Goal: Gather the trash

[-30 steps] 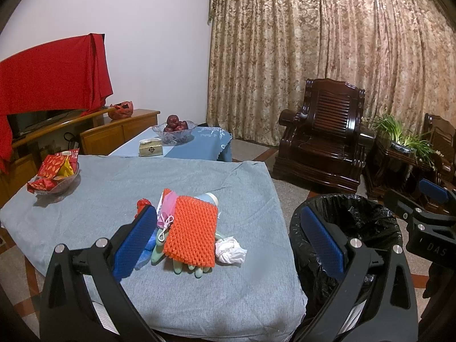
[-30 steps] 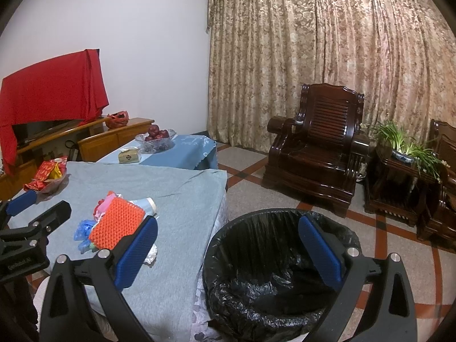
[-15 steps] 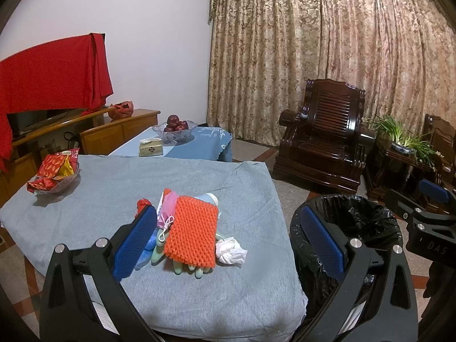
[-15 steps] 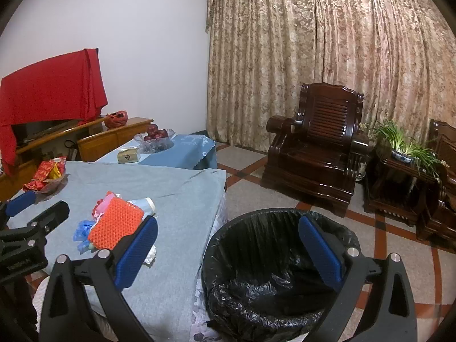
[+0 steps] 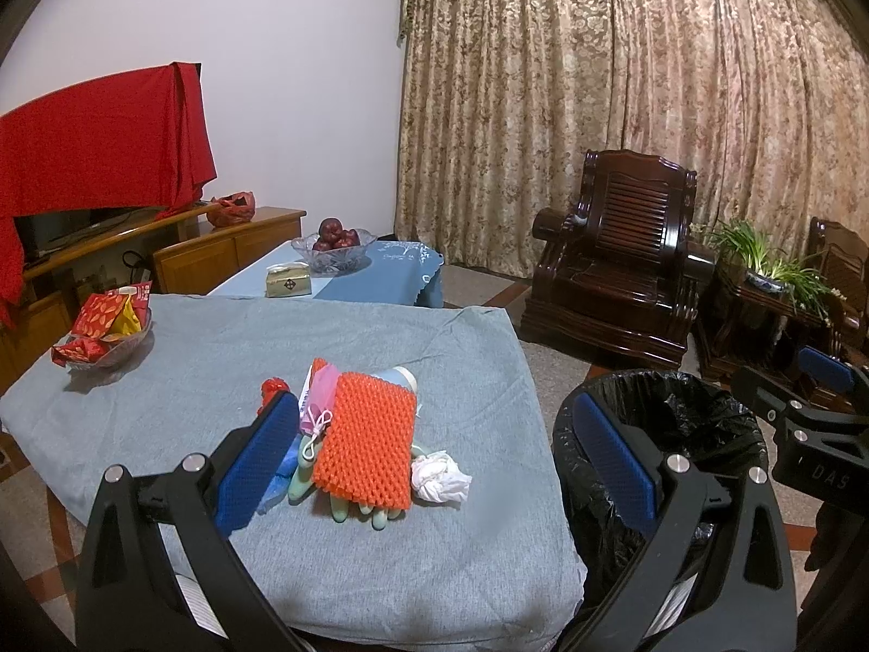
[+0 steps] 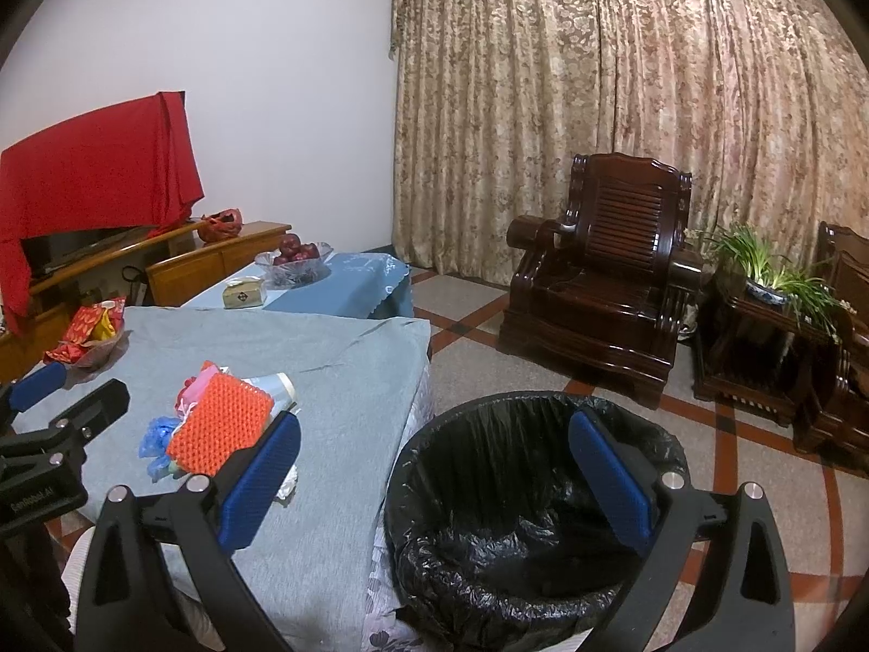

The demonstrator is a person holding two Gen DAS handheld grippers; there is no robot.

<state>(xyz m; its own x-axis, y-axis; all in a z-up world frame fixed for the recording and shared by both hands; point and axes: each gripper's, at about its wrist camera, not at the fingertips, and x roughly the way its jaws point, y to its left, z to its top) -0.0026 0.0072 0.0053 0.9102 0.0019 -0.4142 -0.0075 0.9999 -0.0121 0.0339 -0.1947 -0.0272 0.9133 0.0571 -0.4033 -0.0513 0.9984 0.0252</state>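
A pile of trash lies on the grey-blue table cloth (image 5: pixel 380 337): an orange foam net (image 5: pixel 366 443) on top, a pink bag (image 5: pixel 320 396), a paper cup (image 5: pixel 404 377), green gloves (image 5: pixel 337 508), blue plastic (image 6: pixel 157 434) and a crumpled white tissue (image 5: pixel 437 478). The pile also shows in the right wrist view, with the orange net (image 6: pixel 220 421) uppermost. A bin with a black liner (image 6: pixel 521 494) stands on the floor right of the table. My left gripper (image 5: pixel 434 467) is open and empty, just short of the pile. My right gripper (image 6: pixel 434 478) is open and empty above the bin.
A glass bowl of red snack packets (image 5: pixel 103 326) sits at the table's left. A low blue table carries a fruit bowl (image 5: pixel 331 242) and a tissue box (image 5: pixel 288 282). A dark wooden armchair (image 5: pixel 614 271) and a potted plant (image 5: pixel 771 266) stand behind the bin.
The right gripper has drifted slightly; the view shifted a little. The left gripper has barely moved. Both stay open and empty.
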